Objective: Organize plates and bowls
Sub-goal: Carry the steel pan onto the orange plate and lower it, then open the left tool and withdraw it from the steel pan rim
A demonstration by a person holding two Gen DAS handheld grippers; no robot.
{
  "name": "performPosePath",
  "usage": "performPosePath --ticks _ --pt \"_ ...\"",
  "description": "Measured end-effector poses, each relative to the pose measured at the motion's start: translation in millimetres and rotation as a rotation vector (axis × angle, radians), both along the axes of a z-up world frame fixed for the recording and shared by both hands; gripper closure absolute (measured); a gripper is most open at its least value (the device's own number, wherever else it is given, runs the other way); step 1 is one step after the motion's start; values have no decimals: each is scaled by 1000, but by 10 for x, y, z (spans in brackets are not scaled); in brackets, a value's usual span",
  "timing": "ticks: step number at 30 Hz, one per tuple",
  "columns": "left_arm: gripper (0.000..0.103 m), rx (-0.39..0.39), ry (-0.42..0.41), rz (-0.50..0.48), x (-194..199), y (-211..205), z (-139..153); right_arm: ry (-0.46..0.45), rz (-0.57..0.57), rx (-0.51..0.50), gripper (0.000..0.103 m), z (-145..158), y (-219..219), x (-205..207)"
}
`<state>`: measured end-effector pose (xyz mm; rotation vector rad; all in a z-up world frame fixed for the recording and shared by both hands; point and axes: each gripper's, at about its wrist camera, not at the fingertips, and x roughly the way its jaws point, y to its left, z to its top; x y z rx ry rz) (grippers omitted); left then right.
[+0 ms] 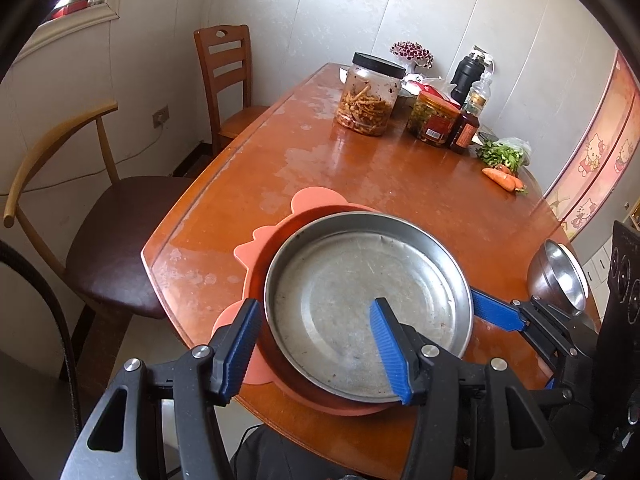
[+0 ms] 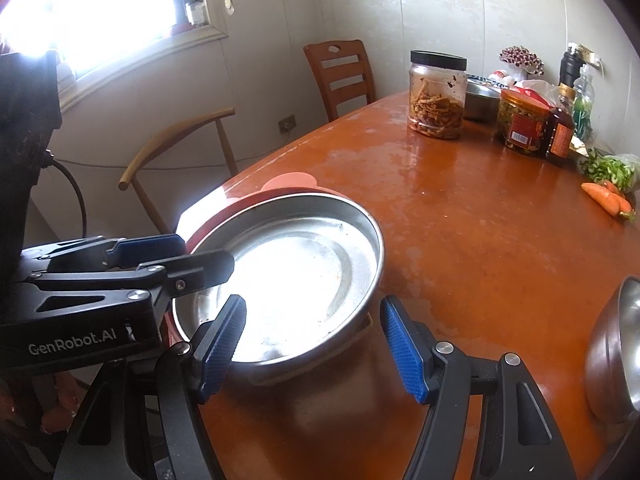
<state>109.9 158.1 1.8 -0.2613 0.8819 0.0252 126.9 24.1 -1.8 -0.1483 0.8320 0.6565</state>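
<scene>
A round steel plate (image 1: 360, 292) rests inside a red-orange plate (image 1: 280, 236) on a pink mat (image 1: 312, 196) at the near end of the wooden table (image 1: 360, 160). My left gripper (image 1: 316, 344) is open, its jaws straddling the steel plate's near-left rim. My right gripper (image 2: 312, 344) is open just right of the steel plate (image 2: 296, 280); it also shows in the left wrist view (image 1: 500, 314). A steel bowl (image 2: 616, 352) lies tilted on its side at the table's right edge, also in the left wrist view (image 1: 560, 276).
At the far end stand a black-lidded jar (image 1: 368, 96), a pickle jar (image 1: 432, 120), sauce bottles (image 1: 466, 130), a black flask (image 1: 468, 72), greens and carrots (image 1: 504, 176). Another steel bowl (image 2: 480, 100) sits behind the jars. Two chairs (image 1: 120, 232) stand at the left.
</scene>
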Motion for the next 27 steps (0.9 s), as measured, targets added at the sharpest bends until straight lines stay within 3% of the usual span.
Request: performPosePath --ticks 27 --pt "38 63 -99 9 -316 -247 356 -56 -57 50 32 262 -320 -161"
